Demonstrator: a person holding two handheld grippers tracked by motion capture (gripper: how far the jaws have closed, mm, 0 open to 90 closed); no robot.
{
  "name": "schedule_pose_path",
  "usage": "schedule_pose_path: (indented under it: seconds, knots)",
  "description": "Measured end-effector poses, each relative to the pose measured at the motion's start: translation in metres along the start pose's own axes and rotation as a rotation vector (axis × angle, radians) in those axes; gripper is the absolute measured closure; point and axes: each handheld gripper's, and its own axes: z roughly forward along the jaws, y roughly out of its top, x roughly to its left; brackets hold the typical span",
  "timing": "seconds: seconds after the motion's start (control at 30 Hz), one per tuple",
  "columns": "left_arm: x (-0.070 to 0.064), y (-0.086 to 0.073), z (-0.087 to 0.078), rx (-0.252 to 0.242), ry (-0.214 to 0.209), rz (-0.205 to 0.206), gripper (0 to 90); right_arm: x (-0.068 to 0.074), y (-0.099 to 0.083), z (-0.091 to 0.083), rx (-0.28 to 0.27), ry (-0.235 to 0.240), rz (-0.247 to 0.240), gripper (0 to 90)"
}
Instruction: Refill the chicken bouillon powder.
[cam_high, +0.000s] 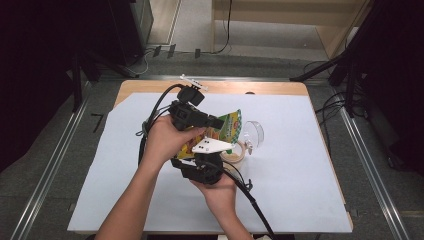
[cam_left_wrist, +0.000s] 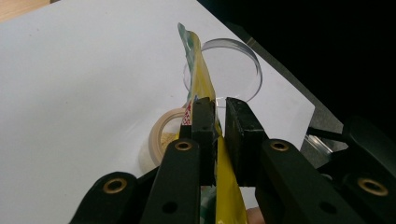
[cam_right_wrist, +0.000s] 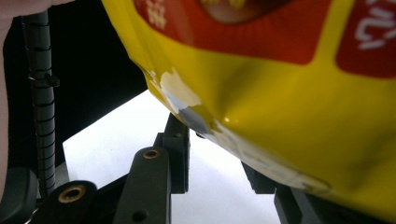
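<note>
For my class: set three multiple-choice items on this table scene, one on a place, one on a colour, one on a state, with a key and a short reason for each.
1. Where is the clear round dish?
A. on the white sheet, just past the pouch
B. on the floor
C. in a hand

2. What is the main colour of the pouch?
A. blue
B. yellow
C. black

3. How does the left gripper stand?
A. wide open, holding nothing
B. lying on the table
C. shut on the pouch

Key: 1 A, the dish rests on the white sheet beyond the pouch. 2 B, its film is mostly yellow with red patches. 3 C, both jaws pinch the pouch's edge.
</note>
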Motion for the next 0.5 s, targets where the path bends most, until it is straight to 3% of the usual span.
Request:
schedule_pose_path:
  seconds: [0.2, 0.4, 0.5]
  knots:
    - [0.0048, -0.0006, -0.0005, 0.005, -0.041, -0.034, 83.0, 0.0007, -0.0006, 0.0004, 0.006, -0.003, -0.004, 67.4]
    - [0.0059, -0.0008, -0.0005, 0.007, -0.054, -0.041, 82.7, 0.0009, -0.001, 0.0009, 0.006, -0.008, -0.011, 67.5]
    - [0.0075, -0.0012, -0.0002, 0.019, -0.09, -0.051, 82.0, 0.001, -0.0012, 0.0012, 0.008, -0.011, -0.014, 67.7]
